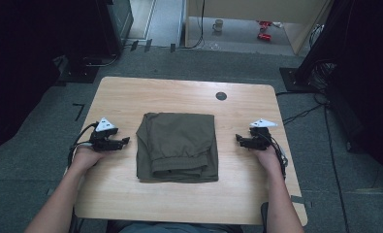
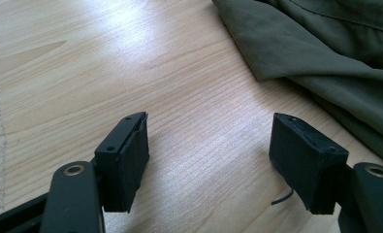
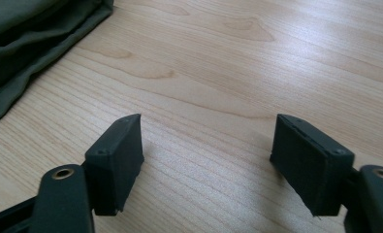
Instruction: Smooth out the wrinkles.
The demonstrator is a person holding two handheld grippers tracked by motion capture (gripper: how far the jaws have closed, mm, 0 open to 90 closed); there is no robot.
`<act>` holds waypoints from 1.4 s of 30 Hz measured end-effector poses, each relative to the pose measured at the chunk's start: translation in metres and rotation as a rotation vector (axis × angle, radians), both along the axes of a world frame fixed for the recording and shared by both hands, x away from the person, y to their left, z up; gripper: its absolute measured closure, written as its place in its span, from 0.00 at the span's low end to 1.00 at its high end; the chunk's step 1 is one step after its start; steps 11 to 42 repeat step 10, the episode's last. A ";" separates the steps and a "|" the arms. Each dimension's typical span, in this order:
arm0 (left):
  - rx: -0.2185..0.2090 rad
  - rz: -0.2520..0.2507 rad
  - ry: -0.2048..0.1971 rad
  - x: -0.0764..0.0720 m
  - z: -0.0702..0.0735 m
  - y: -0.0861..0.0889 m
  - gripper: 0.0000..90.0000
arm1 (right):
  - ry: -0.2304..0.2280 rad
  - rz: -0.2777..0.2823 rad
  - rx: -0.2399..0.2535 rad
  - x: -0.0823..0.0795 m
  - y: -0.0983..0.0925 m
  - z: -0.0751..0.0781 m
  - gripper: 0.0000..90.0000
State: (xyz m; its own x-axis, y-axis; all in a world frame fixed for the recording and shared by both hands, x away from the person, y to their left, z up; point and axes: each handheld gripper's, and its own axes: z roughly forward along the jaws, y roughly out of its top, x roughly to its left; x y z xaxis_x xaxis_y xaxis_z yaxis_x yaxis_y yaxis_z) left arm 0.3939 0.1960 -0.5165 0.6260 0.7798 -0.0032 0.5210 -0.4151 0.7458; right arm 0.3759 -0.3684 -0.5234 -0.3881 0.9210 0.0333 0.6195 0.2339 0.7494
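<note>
From the high view, a person's two bare forearms come up from the bottom edge and rest on a pale wooden desk [image 1: 131,92] with rounded corners and a small dark round cap near its far edge. The left hand-held gripper [image 1: 126,141] lies low over the desk at the left, its black jaws pointing inward towards the middle, a grey three-cornered plate on top and a dark cable looping back past the wrist. The right hand-held gripper [image 1: 238,139] mirrors it at the right side, jaws also pointing inward. Between them, apart from both, lies a folded cloth [image 1: 177,145] of olive-green fabric, a soft, roughly square stack with layered edges along its near side. Grey carpet surrounds the desk, and a mug [image 1: 218,25] stands on the floor far behind. In the left gripper view, the left hand-held gripper [image 2: 211,155] has its two blocky black pads standing wide apart with bare wood grain between them, gripping nothing; the folded cloth [image 2: 325,53] fills the upper right corner, matt and creased, near the right-hand pad but not touching it. In the right gripper view, the right hand-held gripper [image 3: 206,155] likewise stands open and empty over smooth, light-streaked wood, with the folded cloth [image 3: 29,43] at the upper left, its stacked hems visible.
</note>
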 end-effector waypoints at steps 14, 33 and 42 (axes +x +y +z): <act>0.004 0.022 0.002 0.000 0.000 0.000 0.29 | 0.024 -0.070 -0.009 -0.002 0.005 -0.001 0.14; 0.004 0.022 0.002 0.000 0.000 0.000 0.29 | 0.024 -0.070 -0.009 -0.002 0.005 -0.001 0.14; 0.004 0.022 0.002 0.000 0.000 0.000 0.29 | 0.024 -0.070 -0.009 -0.002 0.005 -0.001 0.14</act>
